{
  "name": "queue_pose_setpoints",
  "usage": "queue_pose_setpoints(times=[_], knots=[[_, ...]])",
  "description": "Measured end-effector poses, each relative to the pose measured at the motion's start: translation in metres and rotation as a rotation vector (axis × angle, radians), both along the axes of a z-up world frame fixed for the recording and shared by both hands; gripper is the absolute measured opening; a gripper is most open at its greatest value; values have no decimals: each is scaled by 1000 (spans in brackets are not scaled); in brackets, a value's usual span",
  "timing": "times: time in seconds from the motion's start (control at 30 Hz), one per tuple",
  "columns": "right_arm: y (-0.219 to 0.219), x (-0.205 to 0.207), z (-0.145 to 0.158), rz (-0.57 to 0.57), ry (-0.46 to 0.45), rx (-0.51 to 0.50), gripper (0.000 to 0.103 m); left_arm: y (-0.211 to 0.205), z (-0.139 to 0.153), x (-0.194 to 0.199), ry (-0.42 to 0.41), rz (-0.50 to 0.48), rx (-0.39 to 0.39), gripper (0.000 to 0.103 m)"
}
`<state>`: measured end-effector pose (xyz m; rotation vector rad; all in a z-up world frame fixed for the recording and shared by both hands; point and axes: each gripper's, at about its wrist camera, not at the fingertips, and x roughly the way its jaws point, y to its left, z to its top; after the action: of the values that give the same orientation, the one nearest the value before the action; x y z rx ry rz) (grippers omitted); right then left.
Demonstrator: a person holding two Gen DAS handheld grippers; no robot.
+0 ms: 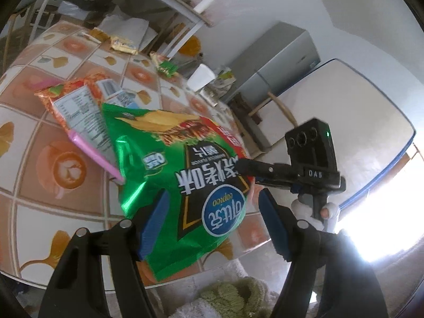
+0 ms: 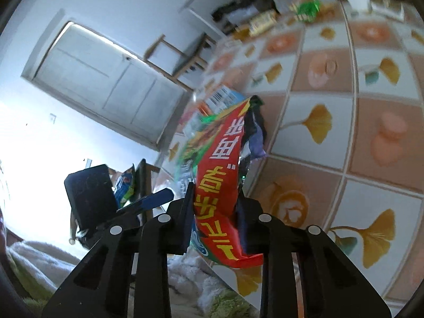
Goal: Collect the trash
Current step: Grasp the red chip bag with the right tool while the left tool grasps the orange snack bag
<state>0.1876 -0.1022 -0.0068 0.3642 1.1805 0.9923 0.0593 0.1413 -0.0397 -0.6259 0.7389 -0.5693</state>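
Both wrist views close, angled down; share chip bag, table.

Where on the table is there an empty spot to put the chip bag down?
Bare tablecloth lies left of the green chip bag, around the coffee-cup print, below the orange noodle packet. In the right wrist view, the tiles right of the bag look bare too. It is crowded at the far edge, by the gold wrappers and small green packet.

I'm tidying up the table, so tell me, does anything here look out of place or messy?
Yes. Snack wrappers litter the patterned table: a green chip bag hangs over the near edge, lying on an orange wrapper, with gold wrappers further back. The right gripper is pinching the chip bag's red edge.
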Motion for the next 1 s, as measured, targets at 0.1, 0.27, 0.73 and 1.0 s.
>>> queue_pose_setpoints(times=[0.1,0.27,0.73,1.0], knots=[[-20,-3,11,-32,-44,23,25,17,3,-2,-21,41,-46,68],[-61,-4,18,-144,-61,77,25,48,-9,18,82,212,-32,68],[-122,-11,7,-312,-12,117,25,60,-44,87,323,433,117,56],[-133,-16,1,-346,3,128,25,63,-49,95,349,502,161,21]])
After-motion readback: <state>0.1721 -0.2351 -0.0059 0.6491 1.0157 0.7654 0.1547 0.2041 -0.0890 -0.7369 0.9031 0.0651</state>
